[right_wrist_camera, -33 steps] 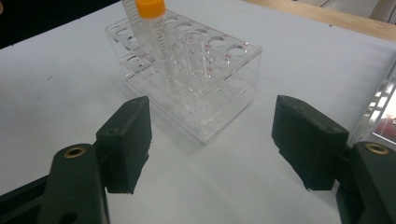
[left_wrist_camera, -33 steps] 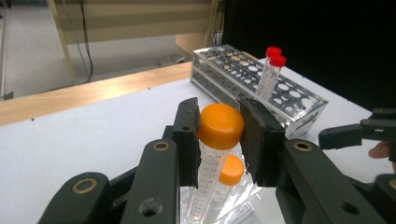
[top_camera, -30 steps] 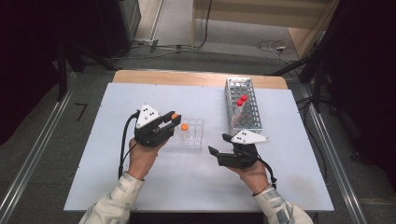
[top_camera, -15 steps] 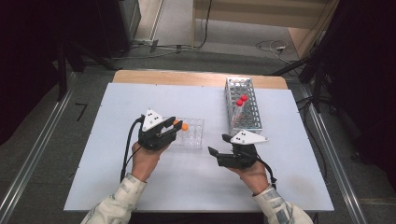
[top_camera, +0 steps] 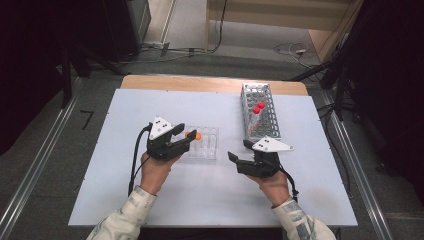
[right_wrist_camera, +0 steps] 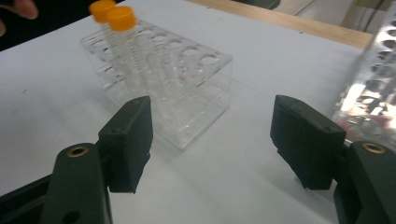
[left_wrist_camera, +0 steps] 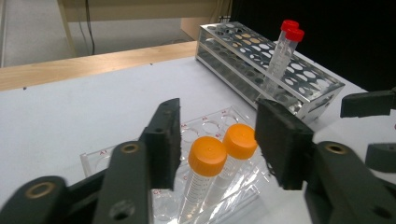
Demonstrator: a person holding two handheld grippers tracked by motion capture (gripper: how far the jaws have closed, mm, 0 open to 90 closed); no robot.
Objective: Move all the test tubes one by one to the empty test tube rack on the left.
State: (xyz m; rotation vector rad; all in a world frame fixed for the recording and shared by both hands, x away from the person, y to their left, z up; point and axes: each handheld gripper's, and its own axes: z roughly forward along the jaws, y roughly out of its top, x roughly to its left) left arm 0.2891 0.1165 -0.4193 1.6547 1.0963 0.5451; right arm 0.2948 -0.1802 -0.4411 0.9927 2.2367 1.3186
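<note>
while jaws gape | left gripper (left_wrist_camera: 217, 144) flanks orange-capped tubes (left_wrist_camera: 208, 156)

Two orange-capped tubes (left_wrist_camera: 219, 156) stand upright in the clear rack (top_camera: 203, 142), between the left gripper's (left_wrist_camera: 217, 140) parted jaws.

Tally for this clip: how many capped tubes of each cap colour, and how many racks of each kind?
Orange-capped tubes: 2
Red-capped tubes: 2
Clear plastic rack: 1
Metal rack: 1
Total: 6
</note>
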